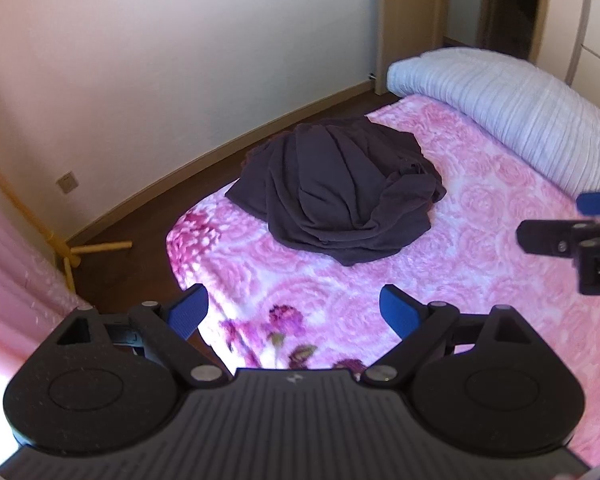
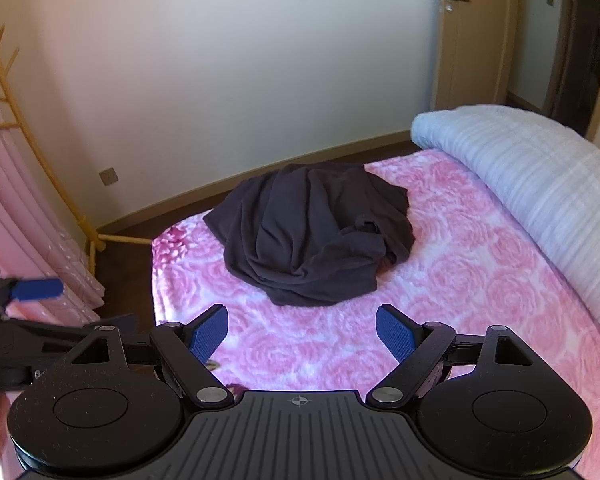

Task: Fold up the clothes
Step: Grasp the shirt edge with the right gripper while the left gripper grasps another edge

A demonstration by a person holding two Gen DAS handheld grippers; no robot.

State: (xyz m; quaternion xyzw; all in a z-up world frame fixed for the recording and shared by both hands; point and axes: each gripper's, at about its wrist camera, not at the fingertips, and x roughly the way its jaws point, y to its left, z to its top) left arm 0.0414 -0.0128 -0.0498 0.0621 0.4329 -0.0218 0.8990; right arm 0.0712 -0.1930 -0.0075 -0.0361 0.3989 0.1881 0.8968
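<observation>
A dark grey garment (image 1: 340,192) (image 2: 312,236) lies crumpled in a heap on the pink rose-patterned bedspread (image 1: 480,248) (image 2: 480,264), near the bed's far corner. My left gripper (image 1: 294,312) hovers above the bed's near part, short of the heap, open with nothing between its blue pads. My right gripper (image 2: 302,330) hangs likewise in front of the heap, open and empty. In the left wrist view, part of the right gripper shows at the right edge. The right wrist view catches the left gripper at its left edge.
A rolled pale blue quilt (image 1: 512,116) (image 2: 532,184) lies along the bed's right side. Dark floor and a white wall run beyond the bed. A yellow wooden stand (image 1: 66,248) (image 2: 88,232) and pink curtains (image 2: 24,240) are at the left. A door (image 2: 472,36) is at the back right.
</observation>
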